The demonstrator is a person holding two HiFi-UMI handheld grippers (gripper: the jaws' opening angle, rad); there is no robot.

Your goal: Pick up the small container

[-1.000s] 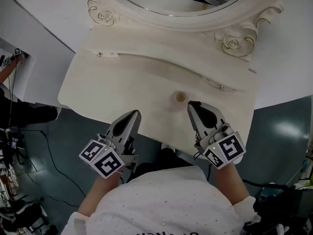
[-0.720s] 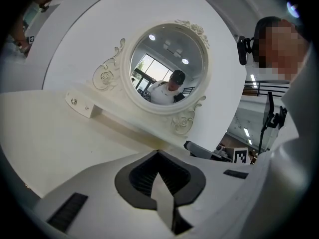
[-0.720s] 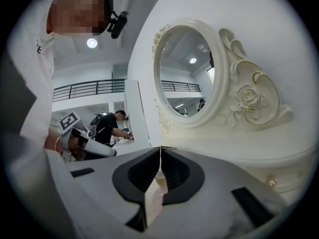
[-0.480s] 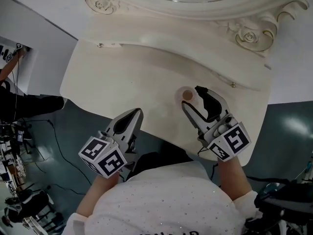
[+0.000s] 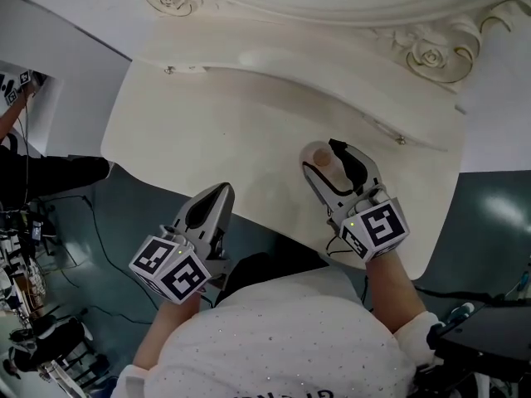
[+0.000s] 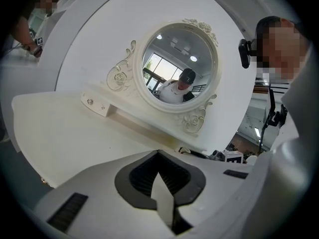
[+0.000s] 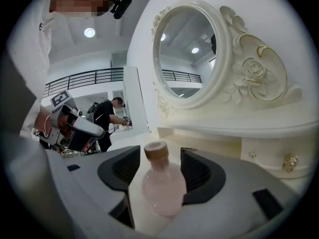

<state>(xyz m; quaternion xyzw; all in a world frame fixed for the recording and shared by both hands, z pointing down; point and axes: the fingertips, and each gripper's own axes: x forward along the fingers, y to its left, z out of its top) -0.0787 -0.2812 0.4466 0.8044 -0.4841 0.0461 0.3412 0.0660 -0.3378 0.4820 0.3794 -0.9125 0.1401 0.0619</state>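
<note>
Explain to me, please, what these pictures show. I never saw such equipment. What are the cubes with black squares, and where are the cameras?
A person holds a gripper in each hand; the marked cubes are parts of them. One picture looks down from the person's head; the other two look along each gripper's jaws. On the white dressing table, below the mirror, stands a small pink bottle. The right gripper has just been opening its jaws; the bottle stands between them, not gripped yet. The left gripper is shut and empty.
</note>
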